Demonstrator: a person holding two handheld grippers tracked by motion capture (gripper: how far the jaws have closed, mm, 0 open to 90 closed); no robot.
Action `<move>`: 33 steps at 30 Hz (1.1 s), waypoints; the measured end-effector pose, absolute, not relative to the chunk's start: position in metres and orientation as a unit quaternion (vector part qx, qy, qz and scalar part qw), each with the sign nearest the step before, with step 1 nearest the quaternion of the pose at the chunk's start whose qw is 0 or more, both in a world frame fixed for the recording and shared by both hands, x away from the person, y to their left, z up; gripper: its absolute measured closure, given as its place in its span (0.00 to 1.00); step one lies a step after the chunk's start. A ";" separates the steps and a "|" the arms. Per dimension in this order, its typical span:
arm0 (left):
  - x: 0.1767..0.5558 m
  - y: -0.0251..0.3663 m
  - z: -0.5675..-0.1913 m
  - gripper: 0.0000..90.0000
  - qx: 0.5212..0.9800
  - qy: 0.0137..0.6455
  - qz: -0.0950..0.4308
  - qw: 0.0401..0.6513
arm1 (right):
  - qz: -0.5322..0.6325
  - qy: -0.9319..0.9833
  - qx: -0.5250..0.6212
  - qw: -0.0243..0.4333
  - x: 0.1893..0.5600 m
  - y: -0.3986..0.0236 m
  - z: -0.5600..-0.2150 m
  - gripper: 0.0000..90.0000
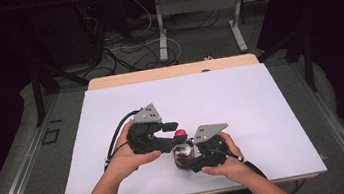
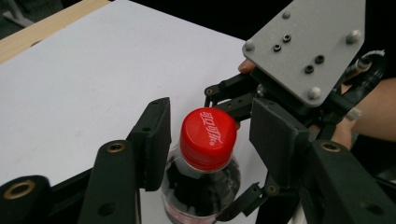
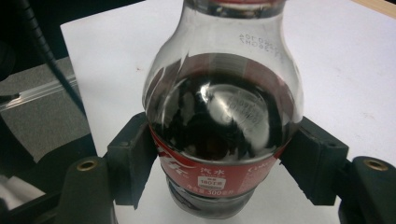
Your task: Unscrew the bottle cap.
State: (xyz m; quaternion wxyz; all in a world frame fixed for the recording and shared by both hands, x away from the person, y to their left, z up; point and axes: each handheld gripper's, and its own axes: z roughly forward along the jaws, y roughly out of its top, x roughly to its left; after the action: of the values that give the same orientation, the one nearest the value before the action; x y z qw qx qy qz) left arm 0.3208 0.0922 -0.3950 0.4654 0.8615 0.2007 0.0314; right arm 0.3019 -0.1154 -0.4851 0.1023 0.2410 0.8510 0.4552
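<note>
The bottle stands upright on the near part of the white table, a little right of the middle, between the person's 2 hands. The right gripper is clamped on its body at the red label, 1 pad on each side of the widest part, pressing the plastic. I judge this grip is there to brace the bottle so it cannot spin or tip while the cap is worked.

The left gripper comes in from the left at cap height. Its 2 pads flank the red cap, and a gap shows on both sides, wider on the right, so they are released and not gripping. The cap sits between them, closer to the left pad, with the neck just below. The cap is on the bottle; whether it is tight or loosened I cannot tell.
</note>
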 end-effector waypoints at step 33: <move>0.303 0.062 -0.403 0.54 0.810 0.340 0.109 0.465 | 0.443 0.850 0.254 0.130 0.300 -0.113 -0.487 0.34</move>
State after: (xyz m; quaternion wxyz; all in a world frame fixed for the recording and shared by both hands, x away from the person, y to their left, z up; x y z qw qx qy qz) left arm 0.3030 0.0618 -0.4029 0.4655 0.8097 0.3403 0.1089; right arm 0.3001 -0.1129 -0.4868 0.1298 0.2543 0.8496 0.4435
